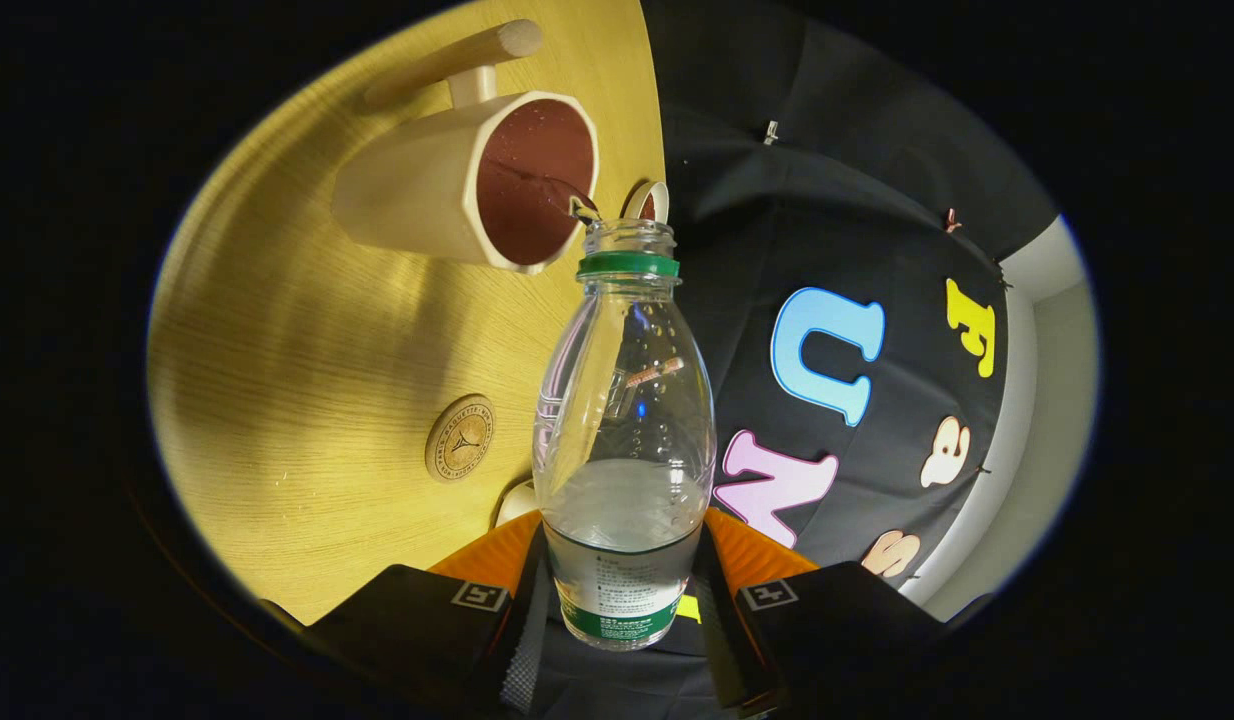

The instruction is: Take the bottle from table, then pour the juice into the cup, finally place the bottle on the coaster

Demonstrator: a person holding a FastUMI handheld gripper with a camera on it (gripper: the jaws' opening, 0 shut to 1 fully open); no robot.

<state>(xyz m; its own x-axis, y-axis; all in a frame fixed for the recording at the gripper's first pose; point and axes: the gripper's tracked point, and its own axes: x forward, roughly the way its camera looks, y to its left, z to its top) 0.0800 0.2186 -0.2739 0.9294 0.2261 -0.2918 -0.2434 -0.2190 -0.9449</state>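
Your claw [622,600] is clenched on the clear bottle [623,440], both fingers pressing its labelled base. The uncapped neck points to 12 o'clock, just beside the cup [457,185]. The coaster [460,438] lies on the bench [297,400] at 10 o'clock.

gripper view | rides claw [622,600] | faces forward, rolled sideways | close to table [307,380]

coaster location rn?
In the gripper view, the coaster lies flat on the wooden table, just beside the bottle held in the tongs, nearer than the cup.
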